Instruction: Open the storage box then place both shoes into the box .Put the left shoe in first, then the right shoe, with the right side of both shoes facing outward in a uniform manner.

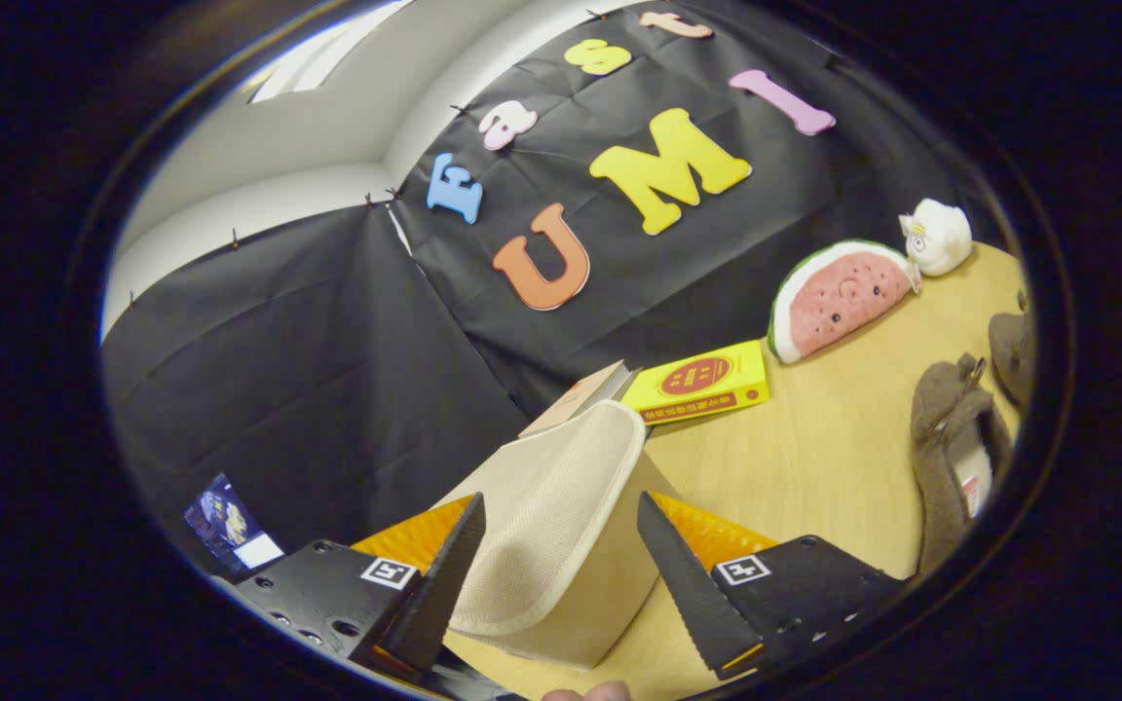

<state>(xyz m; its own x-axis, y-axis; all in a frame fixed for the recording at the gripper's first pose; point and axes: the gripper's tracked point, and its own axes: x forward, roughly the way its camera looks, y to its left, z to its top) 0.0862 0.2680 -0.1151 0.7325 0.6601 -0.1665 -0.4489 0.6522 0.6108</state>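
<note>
Between the gripper (561,574) fingers sits the beige storage box lid (561,526), jaws wide, not pressing. Brown shoe (951,458) at three o'clock. Close squarely on the lid edge before lifting.

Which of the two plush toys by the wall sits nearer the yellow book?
The watermelon-slice plush, red with a green rind, just beyond the yellow book. The small white plush lies farther along. The hand-held gripper straddles the beige box lid, fingers not pressing.

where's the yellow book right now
In the gripper view the yellow book lies flat on the wooden table, beyond the fingers, just behind the beige box lid, with the watermelon plush to its right.
</note>
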